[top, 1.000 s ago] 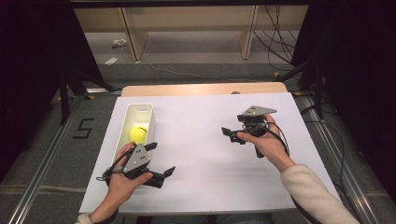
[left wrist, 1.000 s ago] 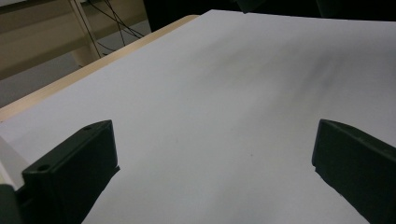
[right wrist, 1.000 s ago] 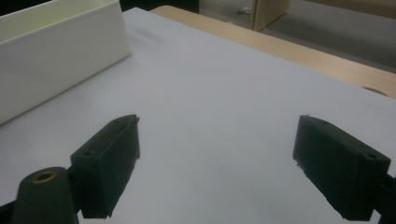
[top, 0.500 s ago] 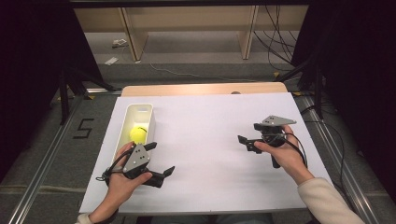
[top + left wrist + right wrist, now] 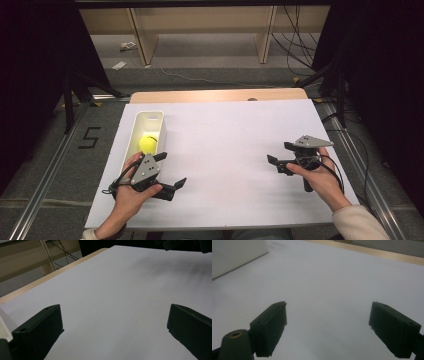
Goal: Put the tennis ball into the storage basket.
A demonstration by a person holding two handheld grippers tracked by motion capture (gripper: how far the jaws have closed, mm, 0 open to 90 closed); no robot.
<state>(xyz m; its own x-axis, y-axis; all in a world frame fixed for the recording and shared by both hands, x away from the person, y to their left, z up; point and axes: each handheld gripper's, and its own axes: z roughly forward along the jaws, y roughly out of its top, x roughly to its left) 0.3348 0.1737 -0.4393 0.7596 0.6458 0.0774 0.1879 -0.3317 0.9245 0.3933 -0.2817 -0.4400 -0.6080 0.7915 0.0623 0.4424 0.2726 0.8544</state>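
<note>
Since the earlier frames, the right hand-held gripper [image 5: 279,159] has drawn back toward the person's near right side of the white table [image 5: 235,140], jaws wide and empty. Left hand-held gripper [image 5: 170,175] stays put, jaws also wide with nothing between them, bare table ahead of both. Just beyond the left one lies the round yellow-green tennis ball [image 5: 148,144], inside the white oblong plastic bin [image 5: 131,142], well apart from the right one.

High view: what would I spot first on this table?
The bright yellow-green tennis ball jumps out: it sits inside the long white plastic bin at the table's left edge. Next come the two black grippers over the bare white tabletop, the left gripper beside the bin and the right gripper near the right side, both open and empty.
</note>
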